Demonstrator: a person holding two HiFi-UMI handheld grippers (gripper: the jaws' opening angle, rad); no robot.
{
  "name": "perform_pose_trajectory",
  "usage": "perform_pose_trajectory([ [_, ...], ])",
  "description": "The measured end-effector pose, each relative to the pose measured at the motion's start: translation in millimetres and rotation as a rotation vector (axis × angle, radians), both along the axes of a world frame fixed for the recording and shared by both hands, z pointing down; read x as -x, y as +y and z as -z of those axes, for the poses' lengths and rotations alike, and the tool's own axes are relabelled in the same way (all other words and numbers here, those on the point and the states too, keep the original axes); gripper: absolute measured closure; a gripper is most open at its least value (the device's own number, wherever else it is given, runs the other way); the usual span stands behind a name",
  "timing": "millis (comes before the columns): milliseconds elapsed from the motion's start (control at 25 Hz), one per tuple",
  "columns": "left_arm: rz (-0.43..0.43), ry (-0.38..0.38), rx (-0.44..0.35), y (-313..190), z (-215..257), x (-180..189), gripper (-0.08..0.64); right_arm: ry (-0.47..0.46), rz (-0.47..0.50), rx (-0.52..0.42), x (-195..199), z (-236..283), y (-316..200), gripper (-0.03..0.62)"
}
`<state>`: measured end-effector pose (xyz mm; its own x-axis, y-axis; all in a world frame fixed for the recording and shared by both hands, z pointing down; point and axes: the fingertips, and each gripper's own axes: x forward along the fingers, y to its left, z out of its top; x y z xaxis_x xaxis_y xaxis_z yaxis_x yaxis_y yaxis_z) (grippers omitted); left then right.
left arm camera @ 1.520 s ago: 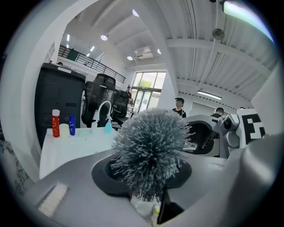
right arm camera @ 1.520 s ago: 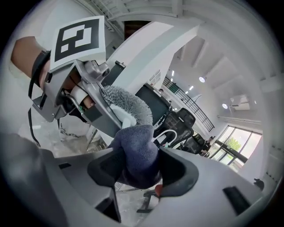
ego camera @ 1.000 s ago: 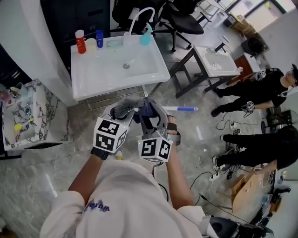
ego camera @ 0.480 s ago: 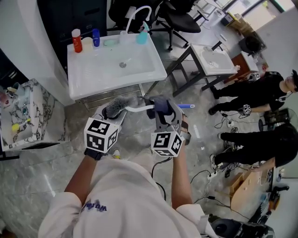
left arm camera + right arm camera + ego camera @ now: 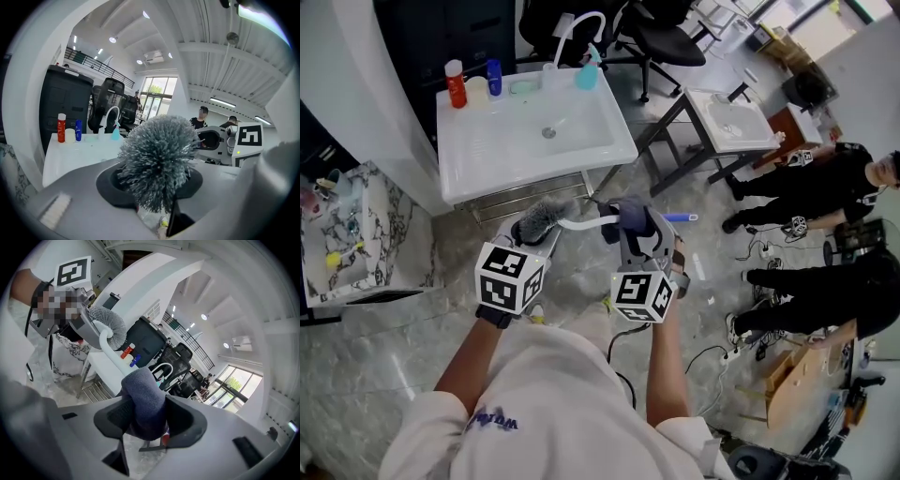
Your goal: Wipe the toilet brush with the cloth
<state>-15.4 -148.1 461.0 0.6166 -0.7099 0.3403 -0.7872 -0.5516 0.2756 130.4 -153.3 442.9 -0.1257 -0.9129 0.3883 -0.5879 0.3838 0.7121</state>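
Toilet brush (image 5: 540, 218), being pinched at its fuzzy grey head between the jaws of the left gripper (image 5: 532, 234). Hanging in the air low in front of the person, with its white handle pointing across to the right. Being touched partway along that handle by the dark blue cloth (image 5: 623, 217). Being squeezed in a bunch, that cloth, between the half-spread jaws of the right gripper (image 5: 628, 230), just beside the left one. Poking out past the cloth, the blue end of the handle.

Standing a little farther off, a big white sink (image 5: 502, 150), showing its drain in the middle of the bowl. Sitting along its back rim, a red bottle (image 5: 455, 82), a white jar (image 5: 474, 90), a blue bottle (image 5: 494, 77) and a teal spray bottle (image 5: 588, 73), not showing what is inside them. Standing farther to the right, a small white sink (image 5: 712, 103). Sitting on the floor at the far right, people in black (image 5: 811, 178).
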Motion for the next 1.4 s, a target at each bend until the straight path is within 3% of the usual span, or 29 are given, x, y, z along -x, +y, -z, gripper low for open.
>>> perform_pose_trajectory([
  [720,0.003,0.003,-0.009,1,9,-13,0.413,0.027,0.158,-0.021,56,10,14,0.388],
  [960,-0.011,-0.004,-0.019,3,17,-24,0.416,0.049,0.239,-0.042,93,20,32,0.402],
  [1400,-0.014,-0.022,-0.013,1,13,-13,0.414,0.063,0.173,-0.03,59,10,21,0.4],
])
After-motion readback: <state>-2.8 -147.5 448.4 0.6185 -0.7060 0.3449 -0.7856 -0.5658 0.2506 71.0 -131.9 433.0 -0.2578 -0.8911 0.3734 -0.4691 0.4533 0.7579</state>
